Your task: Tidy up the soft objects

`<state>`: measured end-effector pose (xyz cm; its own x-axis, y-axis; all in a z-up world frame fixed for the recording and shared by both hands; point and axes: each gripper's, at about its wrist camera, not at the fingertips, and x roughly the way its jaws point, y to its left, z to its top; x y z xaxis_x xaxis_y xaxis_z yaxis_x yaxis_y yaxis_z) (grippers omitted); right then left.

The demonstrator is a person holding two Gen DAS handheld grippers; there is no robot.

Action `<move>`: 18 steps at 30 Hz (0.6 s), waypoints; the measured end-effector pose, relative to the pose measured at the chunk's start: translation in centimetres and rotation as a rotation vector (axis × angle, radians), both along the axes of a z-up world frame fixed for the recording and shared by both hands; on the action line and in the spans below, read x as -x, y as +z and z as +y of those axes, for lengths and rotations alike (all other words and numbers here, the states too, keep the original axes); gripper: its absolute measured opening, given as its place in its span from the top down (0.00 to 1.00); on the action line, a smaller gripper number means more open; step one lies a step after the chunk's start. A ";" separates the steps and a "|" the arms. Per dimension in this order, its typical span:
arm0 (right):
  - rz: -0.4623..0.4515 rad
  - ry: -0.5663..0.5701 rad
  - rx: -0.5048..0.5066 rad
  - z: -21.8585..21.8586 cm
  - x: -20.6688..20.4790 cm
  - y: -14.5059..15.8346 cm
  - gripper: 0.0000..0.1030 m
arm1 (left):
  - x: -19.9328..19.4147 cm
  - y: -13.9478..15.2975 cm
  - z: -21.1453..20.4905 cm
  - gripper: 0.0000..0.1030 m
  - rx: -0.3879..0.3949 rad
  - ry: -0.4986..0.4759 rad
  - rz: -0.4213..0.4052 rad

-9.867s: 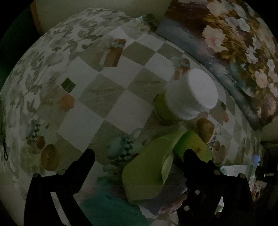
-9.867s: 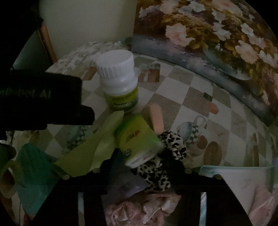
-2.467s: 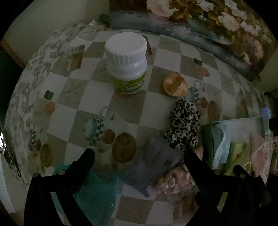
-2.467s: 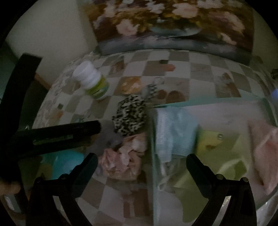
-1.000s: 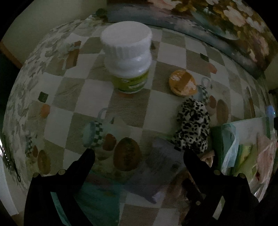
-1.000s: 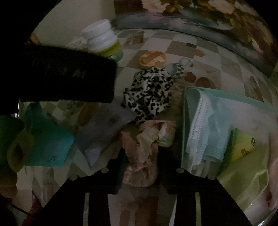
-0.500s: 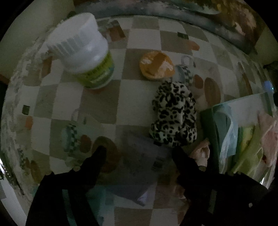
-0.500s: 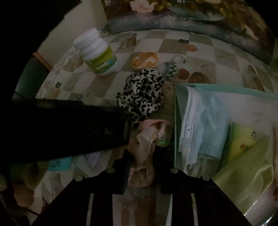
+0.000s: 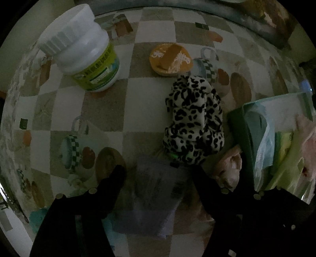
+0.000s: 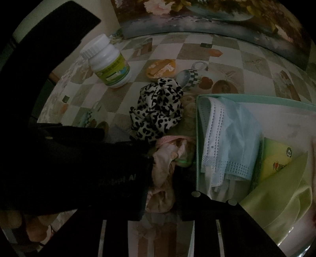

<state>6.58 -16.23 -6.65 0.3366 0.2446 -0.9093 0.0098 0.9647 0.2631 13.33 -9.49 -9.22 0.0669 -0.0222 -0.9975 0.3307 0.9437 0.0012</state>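
Scene is dim; much detail is lost. In the right wrist view, most of the left half is blocked by the black body of the left gripper [image 10: 102,136], so the desk [image 10: 227,51] beneath cannot be read there. The right gripper [image 10: 164,174] is seen closed onto a crumpled pink cloth [image 10: 165,168] just beside the near-left corner of the pale green bin [image 10: 256,97]; its left finger is hidden behind the other tool, and the lower part of the cloth is lost in shadow.

In the left wrist view, the left gripper [image 9: 158,170] is held w/ fingers apart either side of a greyish-lilac packet [image 9: 156,193]; contact cannot be confirmed, and the packet's near end is cut off by the tool body. A teal item [image 9: 37,217] is only partly visible at the bottom left.

A leopard-print scrunchie [image 9: 194,122] lies just beyond the packet, touching the pink cloth [image 9: 230,168] and near the bin [image 9: 236,118]. In the bin: a blue face mask [image 10: 229,138], a yellow-green packet [image 10: 276,160] and a light green cloth [image 10: 282,199], the last cut off by the frame edge.

Toward the desk's far left a white-capped pill bottle [image 9: 83,49] stands; an orange disc [image 9: 170,59] lies beyond the scrunchie. Open checked desk surface is left between bottle and scrunchie. A floral painting [image 10: 207,15] runs along the far edge.
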 end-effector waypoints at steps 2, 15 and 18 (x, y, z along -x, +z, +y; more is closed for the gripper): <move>0.000 0.001 0.005 0.1 0.2 0.2 0.75 | 0.0 0.2 0.1 0.30 -0.004 -0.008 0.002; 0.003 -0.004 0.000 0.1 0.0 -0.1 0.75 | 1.1 0.9 -0.3 0.74 0.034 -0.014 -0.017; 0.003 -0.003 -0.001 0.1 0.0 -0.1 0.75 | 1.1 0.9 -0.3 0.75 0.036 -0.013 -0.019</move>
